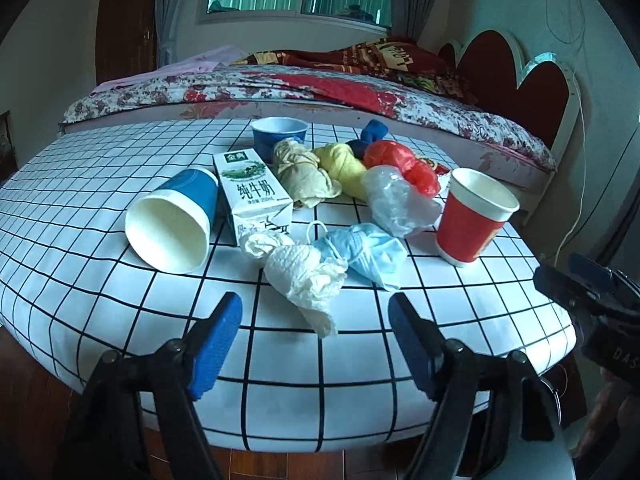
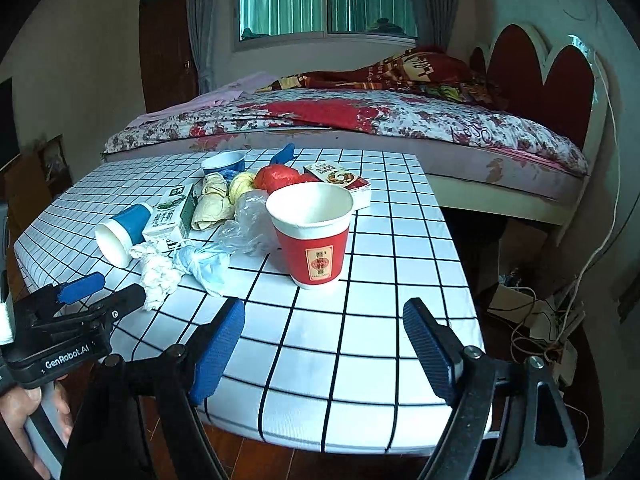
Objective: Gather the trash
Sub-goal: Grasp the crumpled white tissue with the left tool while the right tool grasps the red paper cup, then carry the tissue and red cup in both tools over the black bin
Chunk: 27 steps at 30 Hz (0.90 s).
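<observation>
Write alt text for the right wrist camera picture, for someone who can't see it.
The open right gripper hovers at the near edge of a grid-patterned table, aimed at an upright red paper cup. Behind and left of the cup lies a heap of trash: a tipped blue cup, milk carton, crumpled tissue and face mask.

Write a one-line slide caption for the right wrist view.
Open right claw faces an upright red cup among trash on a checked table.

Crumpled tissue [image 1: 304, 276] near open jaws, tipped blue cup [image 1: 176, 224]
</observation>
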Tool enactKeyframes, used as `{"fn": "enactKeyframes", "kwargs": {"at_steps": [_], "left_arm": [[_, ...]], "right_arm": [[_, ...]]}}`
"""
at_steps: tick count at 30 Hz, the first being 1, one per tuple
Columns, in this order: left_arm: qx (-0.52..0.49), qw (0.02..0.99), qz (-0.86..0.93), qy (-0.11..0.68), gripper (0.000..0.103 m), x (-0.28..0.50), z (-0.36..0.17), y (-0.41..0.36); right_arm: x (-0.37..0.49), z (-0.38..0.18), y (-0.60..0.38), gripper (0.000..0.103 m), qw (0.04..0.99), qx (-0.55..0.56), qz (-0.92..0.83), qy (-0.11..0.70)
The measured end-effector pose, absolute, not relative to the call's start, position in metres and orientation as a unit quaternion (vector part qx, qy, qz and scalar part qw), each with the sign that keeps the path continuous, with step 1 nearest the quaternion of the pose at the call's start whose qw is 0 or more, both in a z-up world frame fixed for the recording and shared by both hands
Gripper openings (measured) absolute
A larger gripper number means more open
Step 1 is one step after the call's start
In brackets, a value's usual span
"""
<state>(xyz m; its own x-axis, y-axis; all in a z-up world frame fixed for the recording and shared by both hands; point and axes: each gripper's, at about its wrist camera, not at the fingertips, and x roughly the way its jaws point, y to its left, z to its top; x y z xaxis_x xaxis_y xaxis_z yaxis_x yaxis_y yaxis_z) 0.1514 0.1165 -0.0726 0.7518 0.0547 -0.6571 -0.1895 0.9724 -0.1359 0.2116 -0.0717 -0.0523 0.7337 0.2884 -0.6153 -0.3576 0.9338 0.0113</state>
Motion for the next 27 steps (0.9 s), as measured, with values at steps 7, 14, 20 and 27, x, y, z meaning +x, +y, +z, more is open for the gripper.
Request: {"fn": "enactKeyframes", "kwargs": {"at_steps": [7,14,20,27], "left_arm": [[-0.111,0.922,0.078,0.362,0.07,0.172,-0.09,0.131],[-0.122,0.922,0.057,0.364,0.054,0.182,-0.098,0.138],[-0.125,0.928,0.034,0.348,0.037,0.178,-0.092,0.14],[-0.108,0.944,0.039,0.31,0.037,0.149,-0.073,0.131]], "right_arm": [[0.262,-0.066,-0.05,0.083,0.923,-0.067,0.176,0.336],[0.291,-0.077,-0.039,0.069,0.916,-0.074,0.18,0.352],[0.283,-0.073,-0.043,0.059,0.917,-0.075,0.194,0.341],[0.244,-0.056,-0.073,0.059,0.93,-0.058,0.185,0.313]]}}
